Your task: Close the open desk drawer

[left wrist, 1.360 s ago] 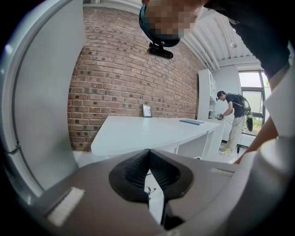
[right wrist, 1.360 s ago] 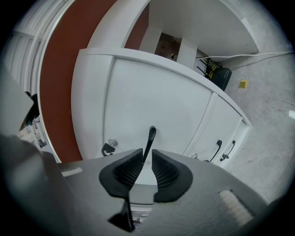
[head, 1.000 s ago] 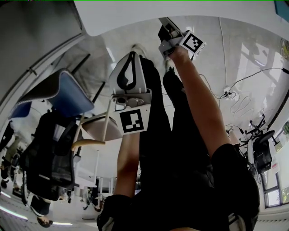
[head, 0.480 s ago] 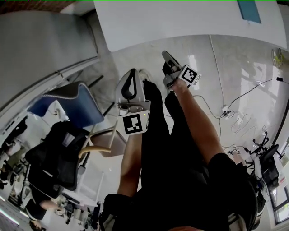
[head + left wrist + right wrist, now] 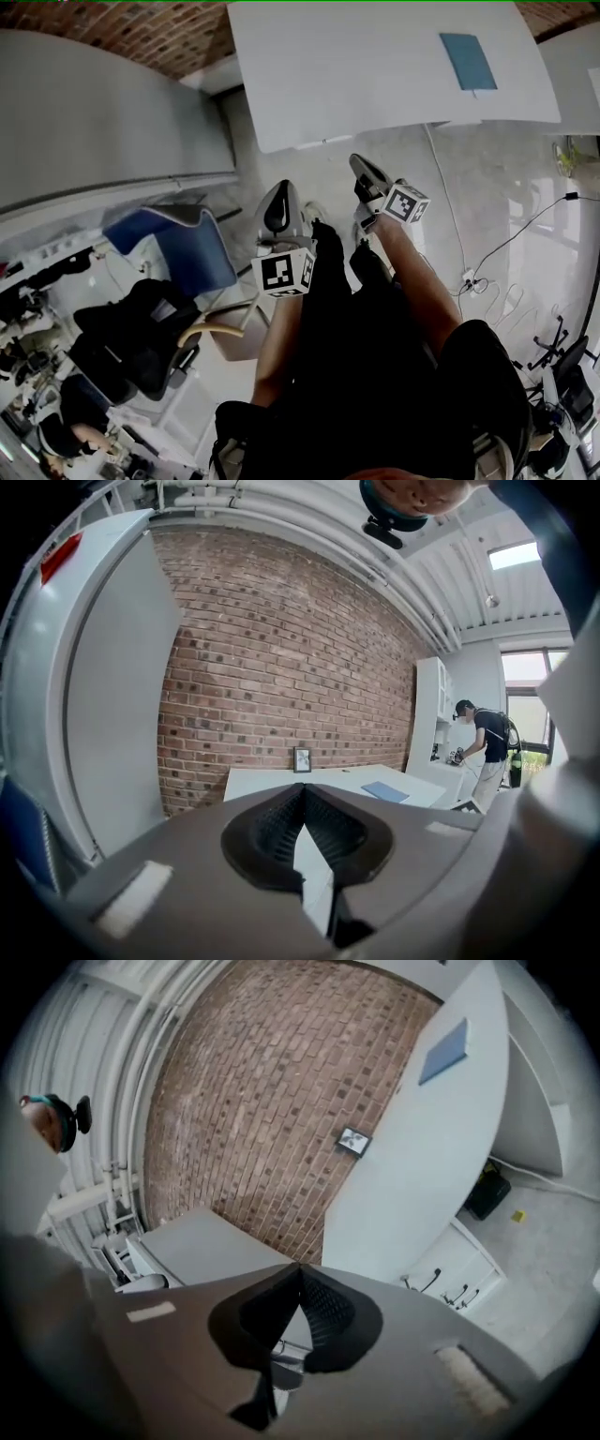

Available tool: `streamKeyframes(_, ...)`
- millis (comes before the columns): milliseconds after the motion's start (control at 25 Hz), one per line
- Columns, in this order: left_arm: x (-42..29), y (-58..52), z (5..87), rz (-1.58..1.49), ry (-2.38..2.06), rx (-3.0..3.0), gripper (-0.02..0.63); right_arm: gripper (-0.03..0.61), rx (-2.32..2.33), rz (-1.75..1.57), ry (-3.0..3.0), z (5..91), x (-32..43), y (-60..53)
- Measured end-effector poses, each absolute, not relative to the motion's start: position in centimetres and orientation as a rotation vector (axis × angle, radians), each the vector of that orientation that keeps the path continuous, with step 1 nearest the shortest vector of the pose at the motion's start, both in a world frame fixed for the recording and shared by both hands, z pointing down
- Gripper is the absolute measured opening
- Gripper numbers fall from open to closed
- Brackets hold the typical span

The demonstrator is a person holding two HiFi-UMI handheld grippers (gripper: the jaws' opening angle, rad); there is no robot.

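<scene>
A white desk (image 5: pixel 375 66) with a blue notebook (image 5: pixel 467 61) on it stands ahead by the brick wall. In the right gripper view a white drawer unit (image 5: pixel 459 1269) with dark handles sits under the desk (image 5: pixel 422 1147); its fronts look flush from here. Both grippers are held up in the air, well short of the desk. My left gripper (image 5: pixel 281 186) is shut and empty, as its own view shows (image 5: pixel 302 787). The jaws of my right gripper (image 5: pixel 357 159) have just been closing with nothing between them; they now meet (image 5: pixel 300 1267).
A blue chair (image 5: pixel 183 248) and a black office chair (image 5: pixel 131 347) stand at the left, beside a large grey panel (image 5: pixel 94 112). Cables (image 5: pixel 487 272) lie on the floor at the right. A person (image 5: pixel 489 747) stands far off by white shelves.
Both grippers have risen, and the head view has swung up so the desk top and the brick wall now show. The arms stay side by side.
</scene>
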State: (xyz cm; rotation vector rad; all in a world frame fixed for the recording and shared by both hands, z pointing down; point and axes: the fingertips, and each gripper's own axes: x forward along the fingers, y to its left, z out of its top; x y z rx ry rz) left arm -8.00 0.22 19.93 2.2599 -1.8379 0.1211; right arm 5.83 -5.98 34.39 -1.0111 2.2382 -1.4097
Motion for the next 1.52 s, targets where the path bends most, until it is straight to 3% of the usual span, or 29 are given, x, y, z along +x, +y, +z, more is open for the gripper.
streamKeyframes(360, -7.0, 2.8, 14.0, 0.100, -1.812, 2.321, 0.014, 0.003, -1.187, -0.972, 2.602, 21.6, 8.4, -4.7)
streamKeyframes(680, -7.1, 3.2, 10.1, 0.077, -1.835, 2.389, 0.014, 0.002, -1.396, -0.502, 2.903, 15.6, 9.1, -2.1)
streamKeyframes(1520, -6.2, 2.5, 8.0, 0.092, -1.821, 2.479, 0.014, 0.002, -1.363, -0.487, 2.914, 13.8, 8.8, -1.2)
